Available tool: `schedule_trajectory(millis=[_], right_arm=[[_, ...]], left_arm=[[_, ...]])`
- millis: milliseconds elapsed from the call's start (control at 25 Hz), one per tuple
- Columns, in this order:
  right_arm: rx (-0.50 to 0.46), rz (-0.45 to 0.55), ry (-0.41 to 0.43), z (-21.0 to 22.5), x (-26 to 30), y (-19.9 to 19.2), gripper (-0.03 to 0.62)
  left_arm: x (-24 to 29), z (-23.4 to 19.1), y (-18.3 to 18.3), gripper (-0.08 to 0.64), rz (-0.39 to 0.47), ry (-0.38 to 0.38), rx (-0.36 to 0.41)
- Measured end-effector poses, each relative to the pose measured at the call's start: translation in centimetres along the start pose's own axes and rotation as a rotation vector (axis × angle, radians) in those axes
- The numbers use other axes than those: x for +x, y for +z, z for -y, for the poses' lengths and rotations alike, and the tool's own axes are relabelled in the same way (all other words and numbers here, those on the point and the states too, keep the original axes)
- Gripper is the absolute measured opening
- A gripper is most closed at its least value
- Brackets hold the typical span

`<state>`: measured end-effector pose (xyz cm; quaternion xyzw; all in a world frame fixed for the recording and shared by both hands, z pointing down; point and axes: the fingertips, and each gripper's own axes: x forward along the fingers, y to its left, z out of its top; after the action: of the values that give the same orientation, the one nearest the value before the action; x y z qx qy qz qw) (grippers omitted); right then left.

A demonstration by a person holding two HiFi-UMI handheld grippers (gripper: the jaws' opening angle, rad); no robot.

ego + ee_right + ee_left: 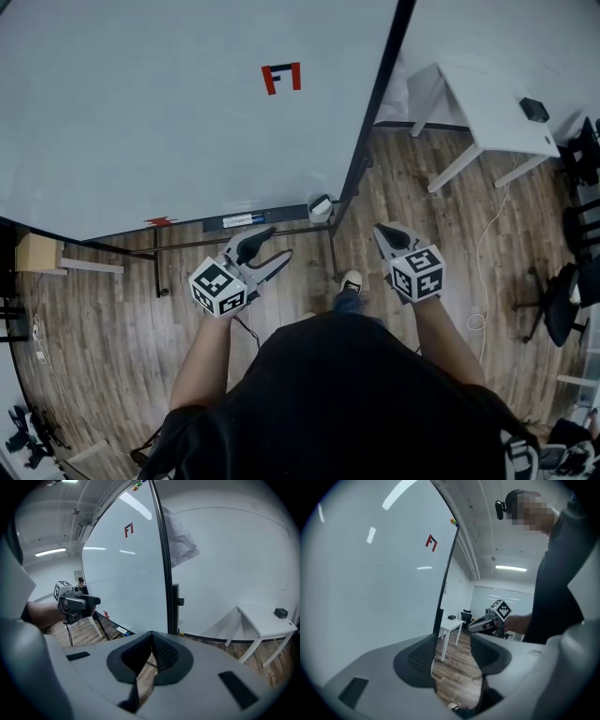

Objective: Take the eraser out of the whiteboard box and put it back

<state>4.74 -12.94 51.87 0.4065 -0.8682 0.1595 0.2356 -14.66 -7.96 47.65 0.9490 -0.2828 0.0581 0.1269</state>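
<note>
Where a red F-shaped mark sits on the whiteboard, left hand-held gripper released, right hand-held gripper clenched empty

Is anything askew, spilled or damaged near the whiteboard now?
Nothing serious. The large white whiteboard stands intact and the brown wooden floor shows no spill. Only a crumpled grey sheet on the wall behind the board looks untidy; what it is, I cannot tell.

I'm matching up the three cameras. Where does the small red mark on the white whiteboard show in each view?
Head view: small red mark, upper centre, on the white whiteboard.
Left gripper view: upper left of centre.
Right gripper view: upper left of centre.
Shared landmark: the white table past the whiteboard's black edge.
</note>
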Motion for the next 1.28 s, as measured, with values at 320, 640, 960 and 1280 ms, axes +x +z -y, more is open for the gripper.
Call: schedule_trajectory(millis=[320, 640, 960, 1280], right_arm=[[0.016, -0.023, -0.002, 1.6, 0.0, -1.1, -0.004], [0.021, -0.038, 0.004, 2.8, 0.0, -1.8, -0.003], [0.033, -0.066, 0.02, 3.4, 0.6, -3.1, -0.003], [0.048, -0.081, 0.008, 5.2, 0.6, -3.6, -0.003]], left_arm=[[3.3, -0.9, -0.8, 0.242, -0.037, -0.019, 0.004], [6.3, -1.5, -1.6, 0.242, -0.07, -0.021, 0.008], [9.2, -3.2, -3.2, 0.242, -0.105, -0.016, -0.012], [11.9, -4.3, -4.0, 0.241, -0.127, -0.012, -0.016]])
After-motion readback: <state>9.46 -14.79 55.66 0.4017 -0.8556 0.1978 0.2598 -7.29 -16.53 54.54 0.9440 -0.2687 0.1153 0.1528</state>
